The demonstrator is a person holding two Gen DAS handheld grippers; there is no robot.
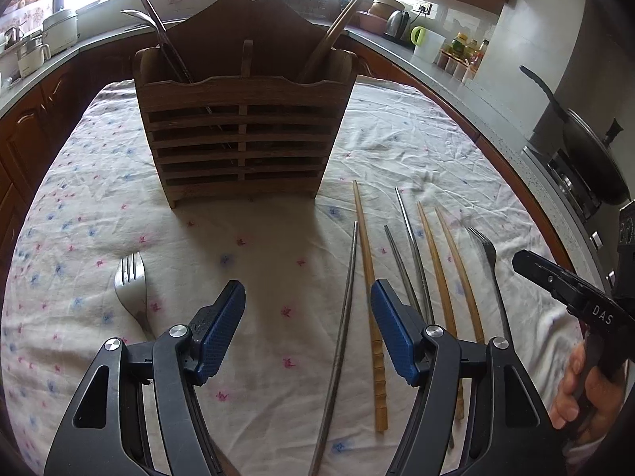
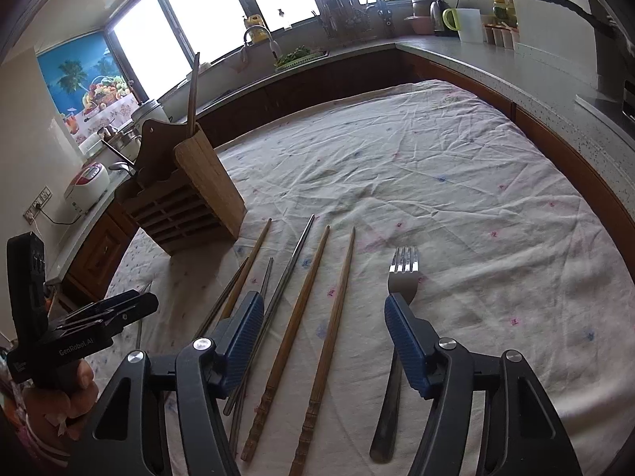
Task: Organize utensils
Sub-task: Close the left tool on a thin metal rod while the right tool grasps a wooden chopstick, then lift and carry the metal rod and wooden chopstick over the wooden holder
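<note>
Left claw [image 1: 307,297]: spread wide, empty, above cloth-covered surface [image 1: 258,238]. Right claw [image 2: 323,313]: spread wide, empty, over wooden chopsticks [image 2: 317,317]. Beside these: metal chopsticks [image 2: 285,277], fork [image 2: 401,277]. Second fork [image 1: 131,281] lies left. Beyond: wooden utensil holder [image 1: 242,135], upright.

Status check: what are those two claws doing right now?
Left claw, right claw: open, empty. Chopsticks and forks loose on cloth; wooden holder upright behind. Nothing blocking.

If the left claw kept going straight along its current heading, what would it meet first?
Probably the wooden utensil holder standing directly ahead; the open left claw has only bare tablecloth before it, though depth is uncertain.
</note>
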